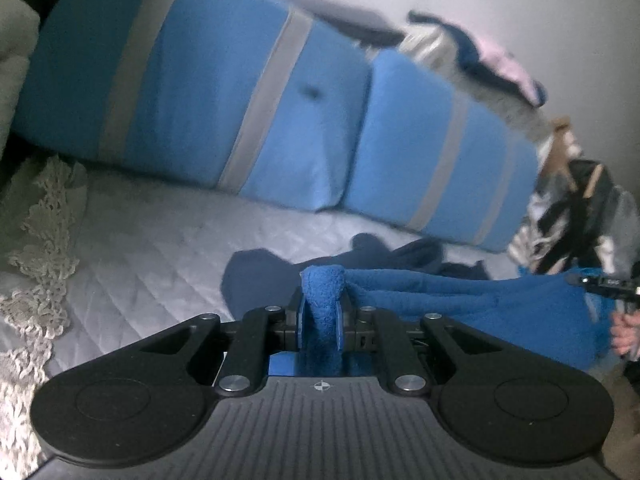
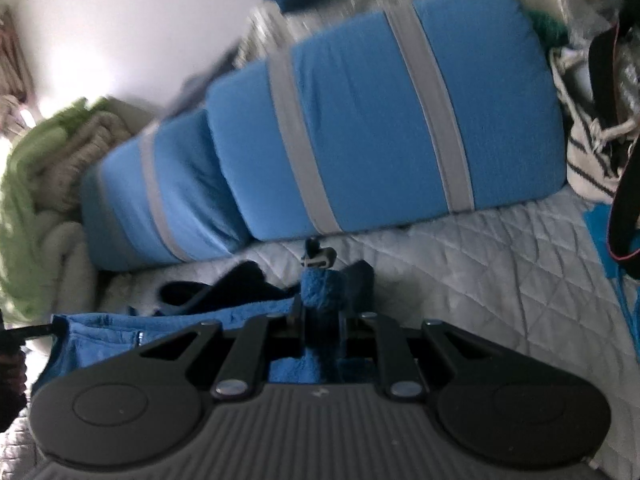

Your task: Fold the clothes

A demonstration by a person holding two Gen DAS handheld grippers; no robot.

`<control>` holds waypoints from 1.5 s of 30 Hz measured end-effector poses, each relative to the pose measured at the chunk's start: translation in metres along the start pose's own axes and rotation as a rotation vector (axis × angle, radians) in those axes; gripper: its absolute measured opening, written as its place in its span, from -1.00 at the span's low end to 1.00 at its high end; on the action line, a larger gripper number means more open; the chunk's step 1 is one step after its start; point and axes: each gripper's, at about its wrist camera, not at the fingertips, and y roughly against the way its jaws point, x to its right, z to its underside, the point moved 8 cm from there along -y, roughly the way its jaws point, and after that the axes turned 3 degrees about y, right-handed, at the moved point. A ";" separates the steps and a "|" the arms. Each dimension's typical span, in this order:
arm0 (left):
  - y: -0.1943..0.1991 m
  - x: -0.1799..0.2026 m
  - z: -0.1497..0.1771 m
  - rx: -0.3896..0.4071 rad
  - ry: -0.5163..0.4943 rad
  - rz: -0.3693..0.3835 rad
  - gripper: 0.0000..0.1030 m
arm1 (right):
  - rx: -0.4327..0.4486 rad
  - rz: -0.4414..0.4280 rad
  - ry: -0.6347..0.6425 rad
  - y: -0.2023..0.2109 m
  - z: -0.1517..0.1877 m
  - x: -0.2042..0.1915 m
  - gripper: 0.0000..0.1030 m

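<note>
A blue fleece garment (image 1: pixel 480 304) is stretched in the air between both grippers above a white quilted bed (image 1: pixel 152 240). My left gripper (image 1: pixel 320 304) is shut on one bunched corner of it, the cloth running off to the right. My right gripper (image 2: pixel 322 304) is shut on the other corner, and the blue fleece garment (image 2: pixel 132 336) trails off to the left, a small tag showing on its inner side. A dark navy garment (image 1: pixel 256 276) lies on the bed beneath; the same dark navy garment (image 2: pixel 228 280) shows in the right wrist view.
Two blue cushions with grey stripes (image 1: pixel 208 96) (image 2: pixel 380 120) lean at the back of the bed. Lace-edged cloth (image 1: pixel 36 248) lies at left, a green and cream blanket (image 2: pixel 36 184) beyond. Bags and straps (image 2: pixel 600 128) crowd the right. A hand (image 1: pixel 626 332) shows at the edge.
</note>
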 end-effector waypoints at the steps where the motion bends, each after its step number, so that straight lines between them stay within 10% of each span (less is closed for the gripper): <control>1: -0.009 -0.004 -0.001 -0.010 0.004 -0.010 -0.73 | -0.011 0.009 0.002 -0.010 0.000 0.002 -0.71; 14: -0.073 -0.056 0.008 -0.109 0.055 -0.119 -0.72 | -0.137 0.086 0.006 -0.112 0.014 0.027 -0.71; 27: -0.069 -0.055 0.001 -0.096 0.065 -0.147 -0.66 | -0.161 0.097 0.034 -0.119 0.014 0.021 -0.67; 29: -0.067 -0.053 -0.002 -0.097 0.048 -0.175 -0.56 | -0.176 0.138 0.025 -0.122 0.012 0.022 -0.36; 31: -0.065 -0.051 -0.005 -0.097 0.030 -0.203 -0.35 | -0.191 0.191 0.014 -0.122 0.009 0.023 0.53; 34: -0.050 -0.043 -0.015 -0.067 -0.013 -0.229 0.12 | -0.148 0.224 0.063 -0.109 -0.002 0.015 1.00; 45: 0.000 0.020 -0.069 -0.098 -0.332 -0.239 0.72 | -0.194 0.175 0.281 -0.080 -0.036 -0.049 1.00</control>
